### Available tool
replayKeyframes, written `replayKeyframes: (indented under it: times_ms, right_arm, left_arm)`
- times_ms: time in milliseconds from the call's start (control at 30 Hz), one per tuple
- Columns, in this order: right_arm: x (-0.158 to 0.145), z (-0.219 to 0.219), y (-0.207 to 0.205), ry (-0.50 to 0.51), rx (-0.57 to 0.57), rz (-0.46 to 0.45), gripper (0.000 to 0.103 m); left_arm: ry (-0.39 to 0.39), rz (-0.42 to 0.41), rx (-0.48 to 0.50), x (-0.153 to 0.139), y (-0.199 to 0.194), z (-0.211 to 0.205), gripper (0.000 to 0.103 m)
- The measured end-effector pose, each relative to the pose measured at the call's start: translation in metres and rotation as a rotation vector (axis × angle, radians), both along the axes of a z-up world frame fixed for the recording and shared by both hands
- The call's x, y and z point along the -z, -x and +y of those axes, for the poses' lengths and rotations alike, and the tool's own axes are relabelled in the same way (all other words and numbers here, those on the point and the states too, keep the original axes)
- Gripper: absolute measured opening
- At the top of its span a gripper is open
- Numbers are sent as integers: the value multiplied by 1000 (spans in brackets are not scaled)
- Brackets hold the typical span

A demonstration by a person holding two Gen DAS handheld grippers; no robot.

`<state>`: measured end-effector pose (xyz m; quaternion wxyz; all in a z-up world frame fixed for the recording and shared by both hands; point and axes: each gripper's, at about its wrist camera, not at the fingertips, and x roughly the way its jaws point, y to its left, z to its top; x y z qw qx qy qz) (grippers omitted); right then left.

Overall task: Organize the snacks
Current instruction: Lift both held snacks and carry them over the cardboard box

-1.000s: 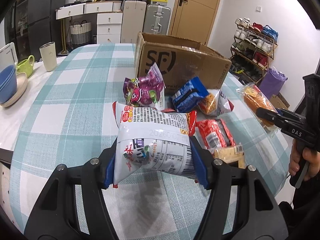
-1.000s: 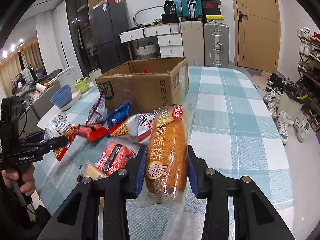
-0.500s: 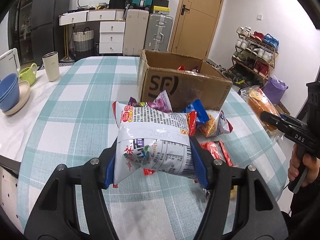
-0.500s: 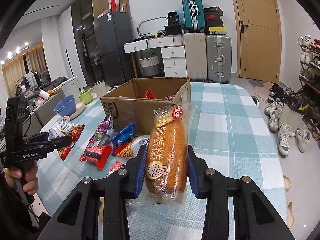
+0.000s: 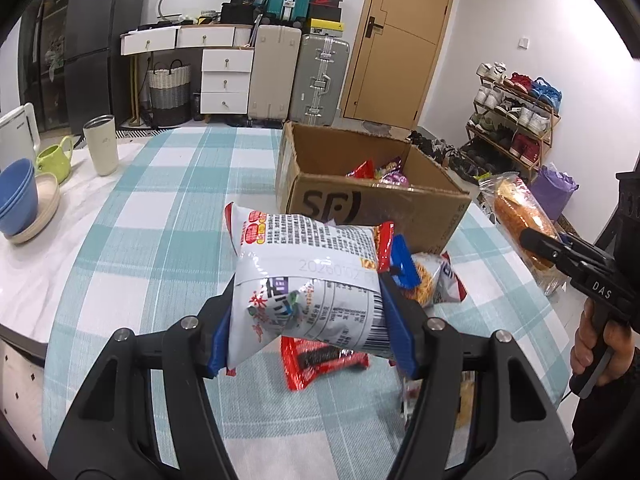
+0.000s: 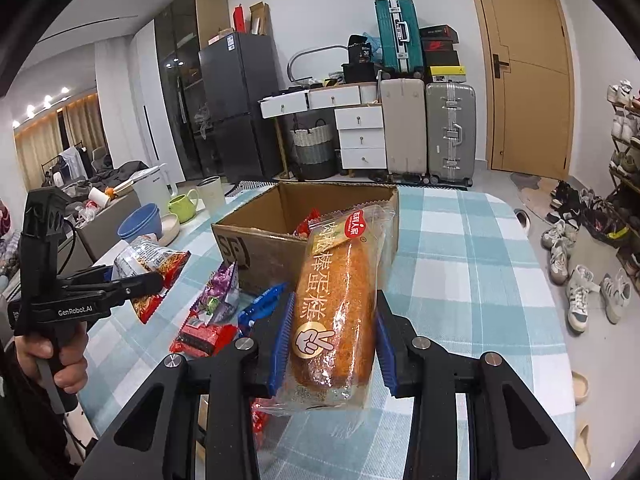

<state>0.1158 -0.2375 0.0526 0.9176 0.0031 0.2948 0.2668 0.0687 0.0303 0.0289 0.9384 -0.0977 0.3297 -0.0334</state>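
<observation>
A chip bag (image 5: 308,292) is being pinched by the left gripper (image 5: 310,320), a cake (image 6: 334,312) by the right gripper (image 6: 332,344). Ahead of both fingers, the box (image 5: 372,200) is being filled; several packets (image 6: 212,320) are lying below, unsorted.

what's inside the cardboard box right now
The cardboard box is open and already holds a few snack packets: a red one and a purple one peek over the near wall. That wall hides the box floor, so anything lower down cannot be seen.

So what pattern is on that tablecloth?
The tablecloth has a teal-and-white check, clearest in the right wrist view.
</observation>
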Motion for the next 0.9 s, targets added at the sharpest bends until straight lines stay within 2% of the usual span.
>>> replayKeyframes:
  times_ms: [533, 900]
  right_arm:
    - [-14, 22, -46, -12, -47, -13, 37]
    - [-20, 33, -74, -4, -68, 12, 37]
  left_arm:
    - [0, -40, 6, -34, -56, 1, 60]
    - [-21, -54, 46, -54, -100, -16, 60]
